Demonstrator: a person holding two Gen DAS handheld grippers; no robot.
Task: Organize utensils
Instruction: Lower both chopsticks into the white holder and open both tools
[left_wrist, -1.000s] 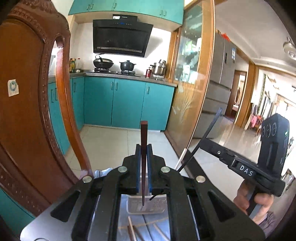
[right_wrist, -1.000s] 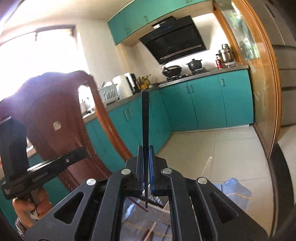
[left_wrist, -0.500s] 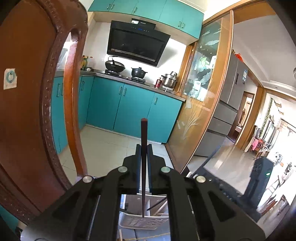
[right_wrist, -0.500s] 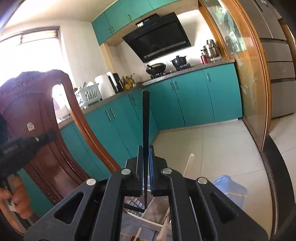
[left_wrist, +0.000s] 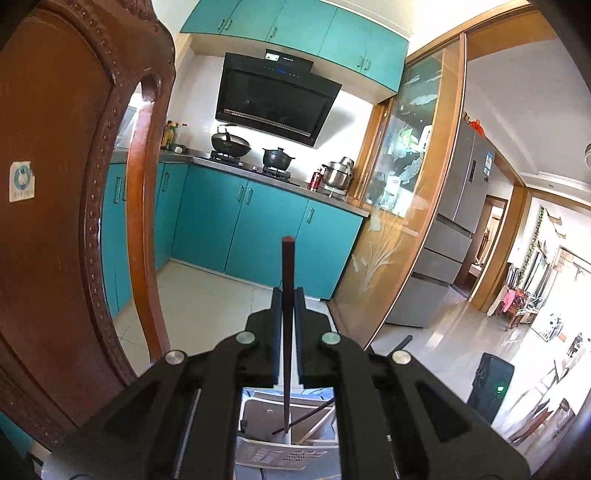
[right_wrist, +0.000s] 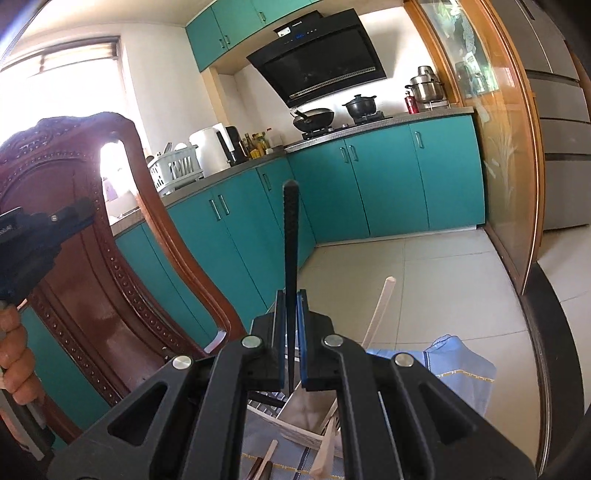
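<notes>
My left gripper (left_wrist: 287, 295) is shut on a dark reddish-brown chopstick (left_wrist: 287, 280) held upright, its lower tip over a white perforated utensil basket (left_wrist: 280, 456). A black chopstick (left_wrist: 306, 417) and a pale one lean inside the basket. My right gripper (right_wrist: 291, 299) is shut on a black chopstick (right_wrist: 290, 240), upright, above the same white basket (right_wrist: 299, 435). A pale wooden chopstick (right_wrist: 378, 314) sticks up out of it. More chopsticks (right_wrist: 266, 461) lie on the table below. The left gripper's body (right_wrist: 33, 232) shows at the far left of the right wrist view.
A carved wooden chair back (left_wrist: 55, 203) stands close on the left; it also shows in the right wrist view (right_wrist: 92, 277). A blue cloth (right_wrist: 454, 369) lies right of the basket. Teal kitchen cabinets (left_wrist: 258, 229) and a glass sliding door (left_wrist: 399, 229) are behind.
Both grippers have tilted and shifted with their chopsticks still held. The left view now looks more down into the basket. The right gripper has dropped to the lower right edge of the left view.
</notes>
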